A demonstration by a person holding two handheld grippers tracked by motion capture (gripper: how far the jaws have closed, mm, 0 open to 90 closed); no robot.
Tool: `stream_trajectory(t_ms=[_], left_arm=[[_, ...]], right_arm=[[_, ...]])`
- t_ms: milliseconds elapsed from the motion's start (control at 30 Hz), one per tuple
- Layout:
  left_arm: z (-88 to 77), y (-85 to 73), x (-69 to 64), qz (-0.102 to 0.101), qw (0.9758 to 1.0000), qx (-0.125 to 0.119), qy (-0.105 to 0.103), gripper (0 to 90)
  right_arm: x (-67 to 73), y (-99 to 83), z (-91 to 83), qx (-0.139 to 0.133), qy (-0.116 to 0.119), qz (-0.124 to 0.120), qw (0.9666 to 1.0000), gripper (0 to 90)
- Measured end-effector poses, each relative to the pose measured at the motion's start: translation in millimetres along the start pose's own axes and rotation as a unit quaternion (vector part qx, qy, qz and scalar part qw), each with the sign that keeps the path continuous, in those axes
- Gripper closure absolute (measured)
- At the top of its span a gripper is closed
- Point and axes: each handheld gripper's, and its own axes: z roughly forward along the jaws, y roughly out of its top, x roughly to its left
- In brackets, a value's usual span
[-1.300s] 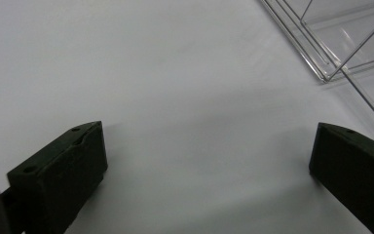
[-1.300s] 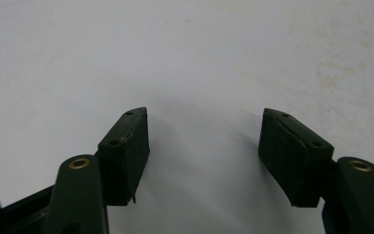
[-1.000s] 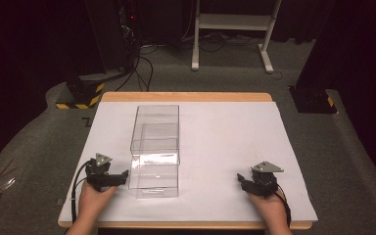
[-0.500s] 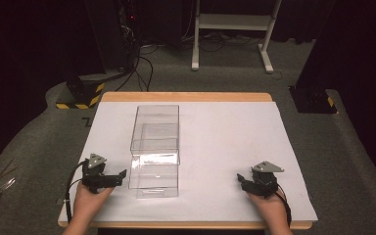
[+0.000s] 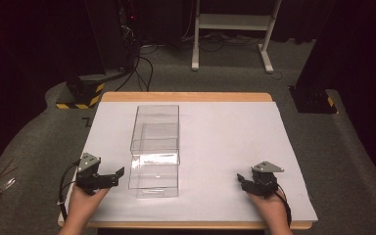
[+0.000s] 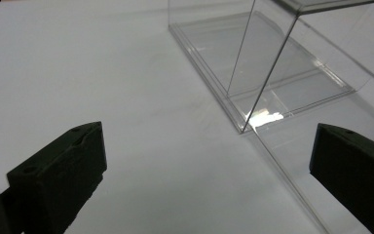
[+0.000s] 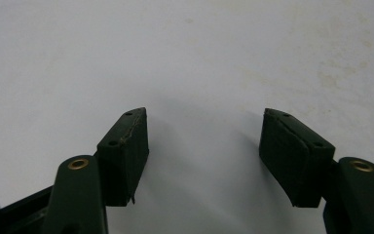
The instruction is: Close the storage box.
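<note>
A clear plastic box (image 5: 155, 147) stands on the white sheet (image 5: 225, 132) left of the table's middle. My left gripper (image 5: 121, 173) hovers just left of the box's near end, pointing at it. Its jaws are opening and nothing is between them. In the left gripper view the box's near corner (image 6: 268, 83) lies ahead and to the right, between the widely spread jaws of the left gripper (image 6: 207, 134). My right gripper (image 5: 240, 179) rests low over the sheet at the near right, open and empty. The right gripper view has the right gripper (image 7: 204, 117) over bare white sheet.
The wooden table edge (image 5: 186, 96) borders the sheet at the far side. Grey carpet surrounds the table. A white stand (image 5: 232, 29), cables and a yellow-black striped base (image 5: 81, 100) are on the floor behind. The sheet right of the box is bare.
My left gripper has risen a little and drawn slightly back from the box, with its jaws spreading. The right gripper has stayed put.
</note>
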Motion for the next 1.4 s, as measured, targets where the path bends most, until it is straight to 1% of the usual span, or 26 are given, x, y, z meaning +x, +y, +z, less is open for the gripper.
stream_trajectory(t_ms=[233, 300, 433, 467, 500, 567, 733, 767, 800, 833, 900, 933, 1000, 1033, 1067, 1100, 1133, 1267, 1400], left_arm=[[-14.7, 7.4, -6.1, 0.001, 0.9996, -0.023, -0.017, 0.6], [-18.8, 9.8, -9.8, 0.001, 0.9992, -0.032, -0.024, 0.6], [-23.0, 12.6, -14.5, 0.008, 0.9988, -0.04, -0.028, 0.6], [-25.6, 14.3, -18.0, 0.013, 0.9983, -0.045, -0.033, 0.6], [-27.0, 15.0, -21.2, 0.01, 0.9981, -0.049, -0.037, 0.6], [-28.7, 16.3, -24.3, 0.016, 0.9976, -0.054, -0.04, 0.6], [-29.2, 19.6, -31.2, 0.023, 0.9965, -0.062, -0.052, 0.6], [-28.4, 20.1, -32.7, 0.022, 0.9964, -0.06, -0.056, 0.6], [-27.6, 20.2, -34.4, 0.026, 0.9964, -0.057, -0.058, 0.6], [-27.6, 19.2, -37.1, 0.034, 0.9964, -0.055, -0.055, 0.6], [-28.4, 15.6, -41.0, 0.039, 0.9962, -0.059, -0.052, 0.6], [-28.8, 13.2, -42.4, 0.037, 0.996, -0.061, -0.054, 0.6], [-29.6, 8.1, -43.9, 0.024, 0.9954, -0.068, -0.064, 0.6], [-29.6, 8.1, -43.9, 0.024, 0.9954, -0.068, -0.064, 0.6], [-30.8, 4.5, -46.0, 0.019, 0.9949, -0.07, -0.07, 0.6], [-32.1, 3.6, -47.4, 0.022, 0.9946, -0.07, -0.074, 0.6], [-33.6, 2.9, -48.2, 0.021, 0.9944, -0.071, -0.075, 0.5], [-39.2, 0.7, -52.1, 0.007, 0.9925, -0.088, -0.085, 0.5], [-39.5, -0.4, -56.3, 0.018, 0.9923, -0.088, -0.085, 0.5]], right_arm=[[0.1, 0.0, 0.0, 0.0, 0.0, 0.0, 1.0, 35.0], [0.0, 0.0, 0.0, 0.0, 0.0, 0.0, 1.0, 35.0], [0.0, 0.0, -0.1, 0.0, 0.0, 0.0, 1.0, 35.0], [0.0, 0.0, -0.1, 0.001, 0.0, 0.0, 1.0, 35.0], [0.0, 0.0, 0.0, 0.0, 0.0, 0.0, 1.0, 35.0], [0.0, 0.0, 0.0, 0.0, 0.0, 0.0, 1.0, 35.0], [0.0, 0.0, 0.0, 0.0, 0.0, 0.0, 1.0, 35.0], [0.2, 0.0, 0.0, 0.001, 0.0, 0.001, 1.0, 35.0], [0.5, 0.1, 0.0, 0.001, -0.001, 0.001, 1.0, 35.0], [0.4, 0.1, 0.0, 0.001, -0.001, 0.001, 1.0, 35.0], [0.0, 0.1, 0.1, 0.0, 0.0, 0.0, 1.0, 35.0], [0.0, 0.0, 0.0, 0.0, 0.0, 0.0, 1.0, 35.0], [0.0, 0.0, 0.0, 0.0, 0.0, 0.0, 1.0, 34.9], [0.1, 0.0, 0.0, 0.0, 0.0, 0.0, 1.0, 34.9], [0.4, 0.0, -0.1, 0.001, -0.001, 0.001, 1.0, 34.9], [0.3, 0.0, 0.0, 0.001, 0.0, 0.001, 1.0, 34.9], [0.0, 0.1, 0.0, 0.0, 0.0, 0.0, 1.0, 34.9], [-0.4, 0.0, -0.1, 0.001, 0.002, 0.0, 1.0, 34.6], [-0.7, 0.1, -0.1, 0.001, 0.003, 0.001, 1.0, 34.5]])
